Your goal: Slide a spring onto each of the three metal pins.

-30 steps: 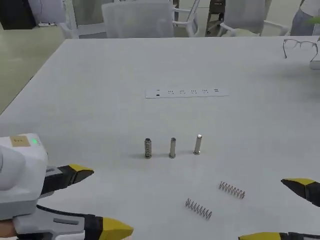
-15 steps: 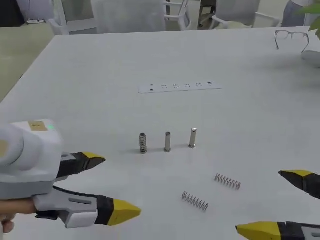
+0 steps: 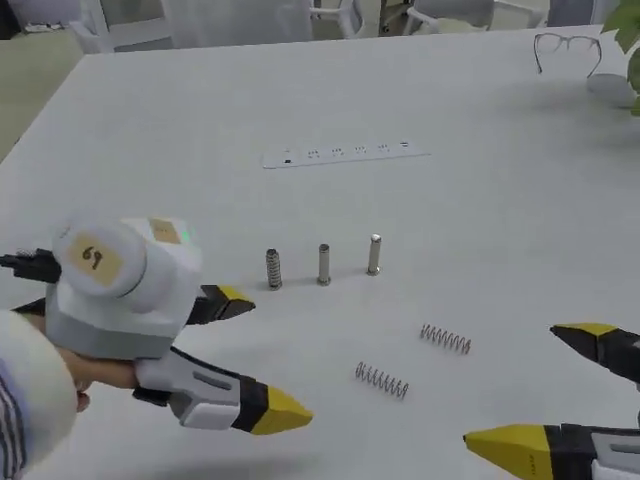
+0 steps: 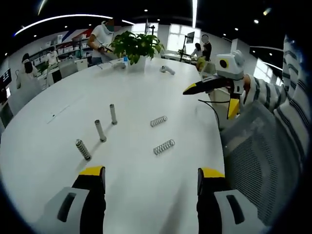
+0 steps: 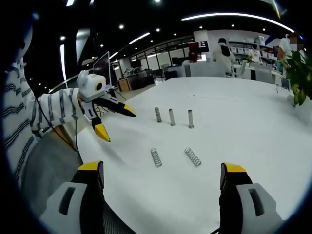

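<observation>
Three metal pins (image 3: 323,264) stand upright in a row near the middle of the wide white surface (image 3: 480,220). The left claw (image 3: 275,355) hangs at the near left, its jaws spread wide with nothing between them. The right claw (image 3: 512,384), at the near right, is equally wide apart and empty. The leftmost pin (image 3: 273,254) wears a fitted spring (image 3: 273,272); the other two are bare. In front of the row, two loose springs lie flat, well apart from both claws: the farther spring (image 3: 445,339) and the nearer spring (image 3: 381,380).
</observation>
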Action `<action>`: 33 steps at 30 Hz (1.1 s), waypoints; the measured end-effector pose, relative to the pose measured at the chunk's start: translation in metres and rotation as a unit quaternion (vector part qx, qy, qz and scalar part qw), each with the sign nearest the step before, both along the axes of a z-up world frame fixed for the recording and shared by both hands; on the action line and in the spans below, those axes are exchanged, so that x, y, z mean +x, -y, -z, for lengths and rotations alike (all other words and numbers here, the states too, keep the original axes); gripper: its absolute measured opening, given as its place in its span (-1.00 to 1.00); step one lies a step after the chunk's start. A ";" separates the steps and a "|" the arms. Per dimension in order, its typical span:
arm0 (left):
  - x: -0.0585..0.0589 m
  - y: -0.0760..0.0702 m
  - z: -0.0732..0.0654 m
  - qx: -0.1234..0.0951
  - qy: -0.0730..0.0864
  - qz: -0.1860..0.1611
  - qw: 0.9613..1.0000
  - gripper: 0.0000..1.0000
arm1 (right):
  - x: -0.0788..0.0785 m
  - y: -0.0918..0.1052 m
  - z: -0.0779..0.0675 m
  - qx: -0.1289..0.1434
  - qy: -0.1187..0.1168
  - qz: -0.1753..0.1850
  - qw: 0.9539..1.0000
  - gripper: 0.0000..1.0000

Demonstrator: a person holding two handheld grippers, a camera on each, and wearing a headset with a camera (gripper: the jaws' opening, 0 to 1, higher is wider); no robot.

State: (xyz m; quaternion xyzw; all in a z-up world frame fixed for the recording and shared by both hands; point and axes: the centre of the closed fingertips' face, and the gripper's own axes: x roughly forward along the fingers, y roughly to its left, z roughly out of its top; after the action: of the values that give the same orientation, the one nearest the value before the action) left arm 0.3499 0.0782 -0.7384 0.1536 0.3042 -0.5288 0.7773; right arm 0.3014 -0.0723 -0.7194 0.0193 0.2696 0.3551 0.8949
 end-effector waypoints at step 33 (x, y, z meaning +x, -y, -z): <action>0.005 0.082 0.028 0.007 -0.011 0.153 0.988 -0.29 | -0.007 0.011 0.011 -0.010 -0.019 0.022 1.000 0.93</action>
State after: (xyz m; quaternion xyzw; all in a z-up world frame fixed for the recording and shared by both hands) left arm 0.3549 -0.0039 -0.7669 0.1980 0.2898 -0.6406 0.6830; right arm 0.2944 -0.0829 -0.7301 0.0227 0.2898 0.3317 0.8975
